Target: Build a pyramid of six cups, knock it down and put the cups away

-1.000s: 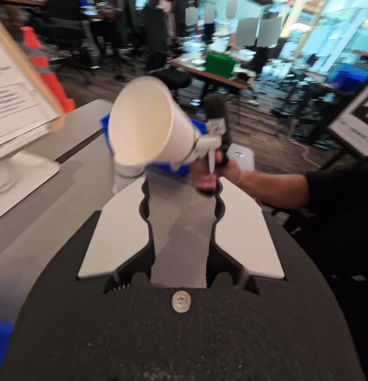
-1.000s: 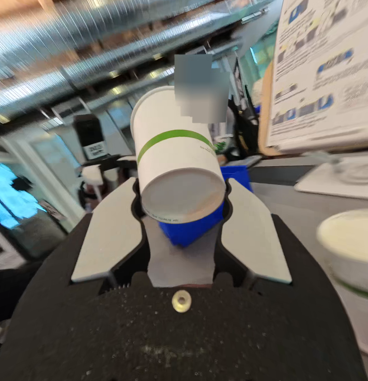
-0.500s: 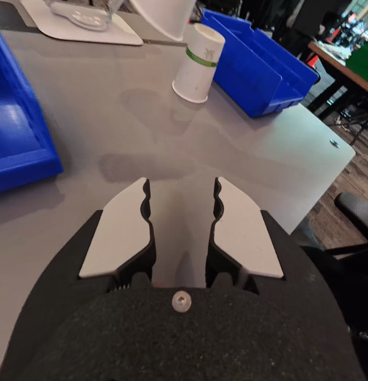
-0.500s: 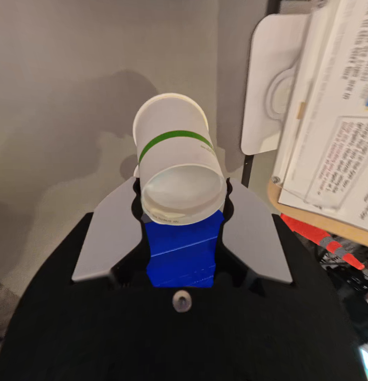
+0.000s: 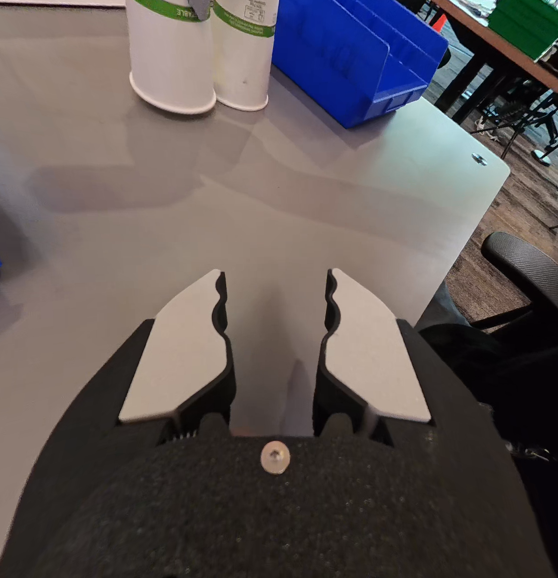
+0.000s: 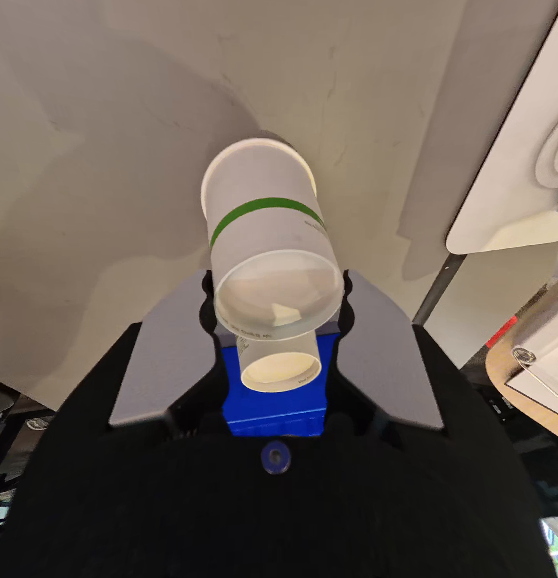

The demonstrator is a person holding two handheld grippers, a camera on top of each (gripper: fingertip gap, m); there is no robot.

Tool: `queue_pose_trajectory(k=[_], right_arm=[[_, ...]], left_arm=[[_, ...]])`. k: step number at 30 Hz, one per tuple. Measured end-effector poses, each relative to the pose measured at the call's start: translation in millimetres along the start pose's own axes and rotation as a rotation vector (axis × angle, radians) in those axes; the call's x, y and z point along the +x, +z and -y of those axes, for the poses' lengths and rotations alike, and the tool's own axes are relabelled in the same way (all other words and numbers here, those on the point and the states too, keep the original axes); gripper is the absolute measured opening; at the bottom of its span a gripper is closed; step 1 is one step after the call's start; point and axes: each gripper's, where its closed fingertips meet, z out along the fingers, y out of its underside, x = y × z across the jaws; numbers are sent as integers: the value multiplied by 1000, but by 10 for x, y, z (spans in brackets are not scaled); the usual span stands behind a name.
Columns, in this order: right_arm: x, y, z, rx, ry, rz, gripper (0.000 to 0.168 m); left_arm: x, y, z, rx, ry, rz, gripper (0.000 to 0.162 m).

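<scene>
**A:** What does the left wrist view show?

**B:** The left gripper (image 5: 276,275) hovers over a grey table (image 5: 271,194), its two fingers spread wide with nothing between them. At the far edge, two white cups with green bands stand upside down, rims on the table: a nearer cup (image 5: 170,59) and a second cup (image 5: 241,59) just beside it, rims touching or almost so. A grey fingertip of the other gripper shows between their tops. A blue bin (image 5: 359,59) sits immediately to their right. Past the table edge there is a chair and wooden flooring.

**A:** And the right wrist view?

**B:** The right gripper (image 6: 274,291) looks down at the table. Its fingers are closed on the base end of a cup (image 6: 265,225), the same one as the nearer cup in the left view, mouth pointing down. Its rim seems to be on or nearly on the surface; I cannot tell which. Below it, the second cup's base (image 6: 281,369) shows against the blue bin. A white sign stand sits to the right.

**A:** Which step is this?

**B:** Likely laying the bottom row. Next, the right fingers need to open and lift straight up, without nudging the neighbour; a third base cup is required.
</scene>
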Motion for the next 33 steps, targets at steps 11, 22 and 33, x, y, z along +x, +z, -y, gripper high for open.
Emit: queue_pose_trajectory(k=[11,22,33], right_arm=[[-25,96,2,-22,-8,2,77],[-163,-1037,152,542,81,-137,95],[-1721,-663,-508,1671,827,203,77]], left_arm=[[64,61,-94,-52,40,-14,62],[36,75,-121,-63,3,-37,64],[-321,-464,515,-63,324,46,43]])
